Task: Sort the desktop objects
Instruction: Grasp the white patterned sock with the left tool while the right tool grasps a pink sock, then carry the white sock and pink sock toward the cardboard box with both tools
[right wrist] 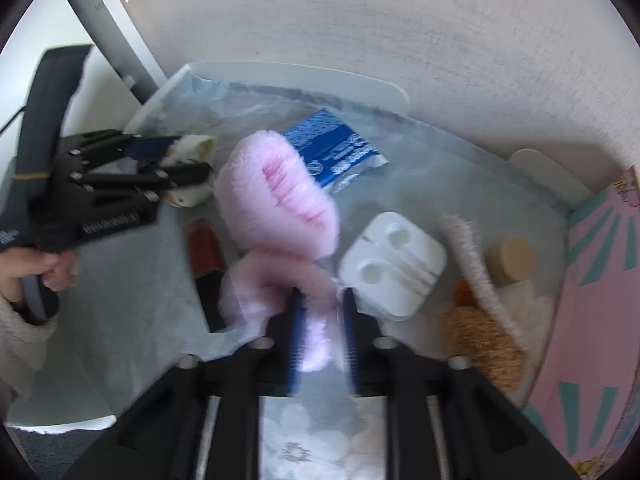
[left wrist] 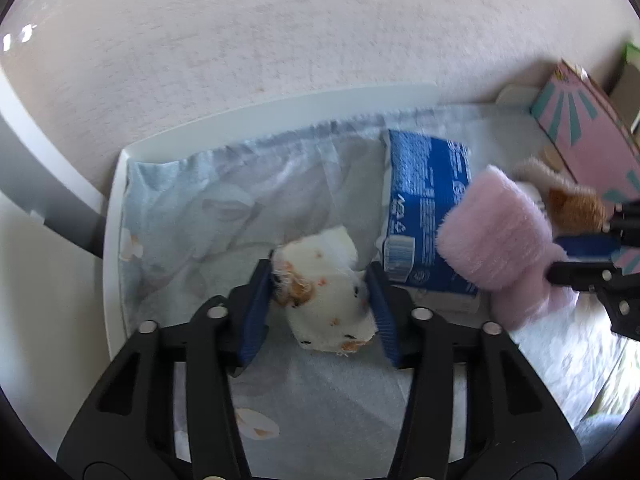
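- Your left tongs [left wrist: 320,284] are pinching the small white spotted plush [left wrist: 324,304], low over the blue cloth [left wrist: 192,200] on the surface.
- Right tongs [right wrist: 322,320] are clamped on the pink fluffy toy [right wrist: 280,200], just beside the blue packet [right wrist: 332,152].
- Looks like the grab step, both hands. Next: lift clear, carry each to its pile, probably.

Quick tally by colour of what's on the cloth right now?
Pink: 1, fluffy pink toy
Blue: 1, blue packet
White: 2, spotted white plush, white plastic holder
Brown: 2, brown plush, dark red-brown item
Beige: 1, round beige piece
Total: 7
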A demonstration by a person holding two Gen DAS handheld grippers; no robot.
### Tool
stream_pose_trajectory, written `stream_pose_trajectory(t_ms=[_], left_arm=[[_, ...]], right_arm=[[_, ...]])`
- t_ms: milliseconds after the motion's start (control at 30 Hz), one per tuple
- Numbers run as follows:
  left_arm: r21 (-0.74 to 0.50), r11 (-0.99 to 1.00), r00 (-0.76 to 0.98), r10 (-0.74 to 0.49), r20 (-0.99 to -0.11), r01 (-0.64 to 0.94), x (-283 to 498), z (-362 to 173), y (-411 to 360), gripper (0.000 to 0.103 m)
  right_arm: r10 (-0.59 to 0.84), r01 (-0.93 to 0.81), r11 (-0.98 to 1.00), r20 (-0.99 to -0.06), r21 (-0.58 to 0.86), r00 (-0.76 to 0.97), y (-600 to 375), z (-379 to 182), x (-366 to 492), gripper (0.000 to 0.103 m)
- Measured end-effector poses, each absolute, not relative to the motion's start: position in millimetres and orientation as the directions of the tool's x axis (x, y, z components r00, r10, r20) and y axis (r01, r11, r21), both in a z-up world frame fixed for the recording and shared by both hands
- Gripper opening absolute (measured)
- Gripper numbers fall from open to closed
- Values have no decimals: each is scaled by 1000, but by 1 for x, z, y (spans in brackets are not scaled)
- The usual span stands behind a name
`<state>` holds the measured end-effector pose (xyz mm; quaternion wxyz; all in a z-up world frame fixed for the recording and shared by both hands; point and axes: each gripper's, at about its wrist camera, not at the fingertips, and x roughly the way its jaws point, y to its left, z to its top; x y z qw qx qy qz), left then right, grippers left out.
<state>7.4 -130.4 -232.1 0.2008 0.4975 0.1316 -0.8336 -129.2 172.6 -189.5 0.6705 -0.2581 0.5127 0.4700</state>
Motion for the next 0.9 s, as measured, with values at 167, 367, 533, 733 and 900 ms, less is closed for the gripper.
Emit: stream_pose_trajectory(t_ms=[167,367,533,733,900], left_arm=[[-58,-862,-435,-195,-879,504,12,-226,-137,31],[-73,-848,-452,-205,-868,525,23,-214,-143,29],[-77,-835,-462,-222,-859,544,31,-197,-144,28],[-75,-836,-464,-225,-857,544,25,-173,-135,28],[-74,-837,-460,-221,-860,542,16,-153,-125,28]], right_arm=[[378,-885,438,-926,157,23,162,-182,-123,8],[406,-882,436,-914,178,16,150,-168,-123,8],[429,-885,426,-903,187,15,145,-156,-126,8],[444,-886,419,-896,199,9,137,-136,-122,8],[452,-893,402,-892,202,2,131,-118,-113,8]])
